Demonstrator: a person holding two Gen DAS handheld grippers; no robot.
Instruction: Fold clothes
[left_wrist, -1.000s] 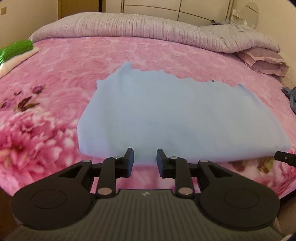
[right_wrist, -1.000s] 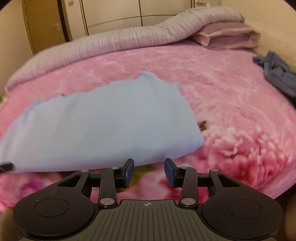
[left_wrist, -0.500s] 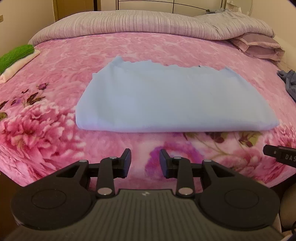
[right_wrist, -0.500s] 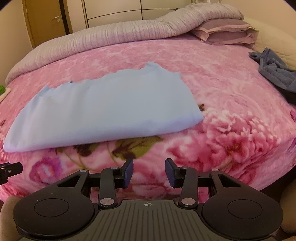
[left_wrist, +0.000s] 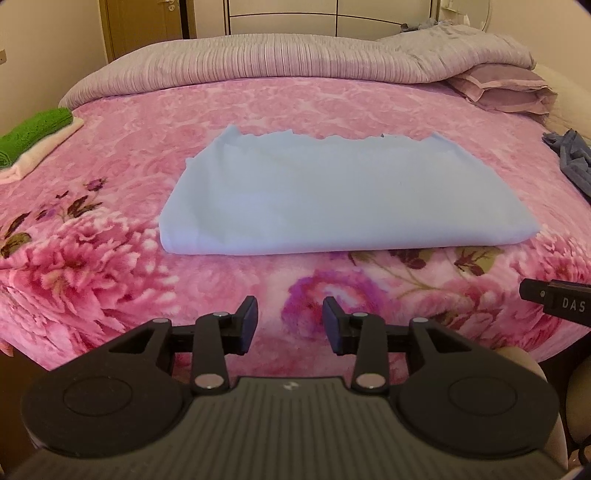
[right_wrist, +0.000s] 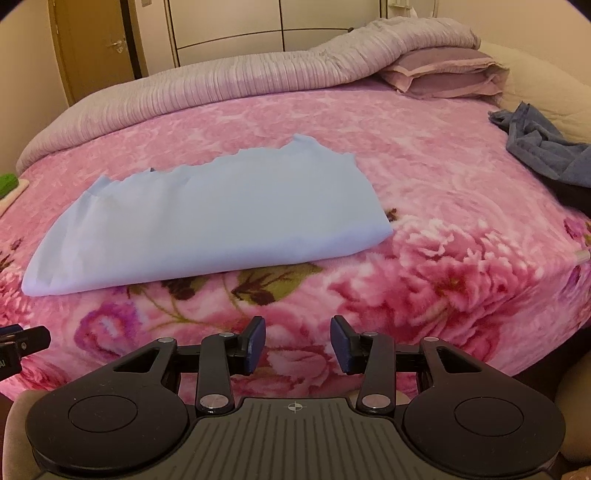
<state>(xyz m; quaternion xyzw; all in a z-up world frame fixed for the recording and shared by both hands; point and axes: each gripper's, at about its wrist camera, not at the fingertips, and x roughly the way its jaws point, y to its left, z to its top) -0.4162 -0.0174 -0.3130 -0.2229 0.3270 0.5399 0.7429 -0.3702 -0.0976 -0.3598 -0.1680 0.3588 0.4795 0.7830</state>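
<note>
A light blue cloth lies folded flat on the pink flowered bedspread, its folded edge toward me and its wavy hem on the far side. It shows left of centre in the right wrist view, the cloth again flat. My left gripper is open and empty, held back from the near edge of the cloth over the front of the bed. My right gripper is open and empty too, short of the cloth's right corner. The tip of the right gripper shows at the right edge of the left wrist view.
A green towel on a cream one lies at the bed's left side. A crumpled dark blue garment lies at the right. A rolled lilac quilt and pillows line the far side. Wardrobe and door stand behind.
Both grippers have drawn back from the blue cloth toward the front of the bed, staying open. The cloth stays folded flat where it was.
</note>
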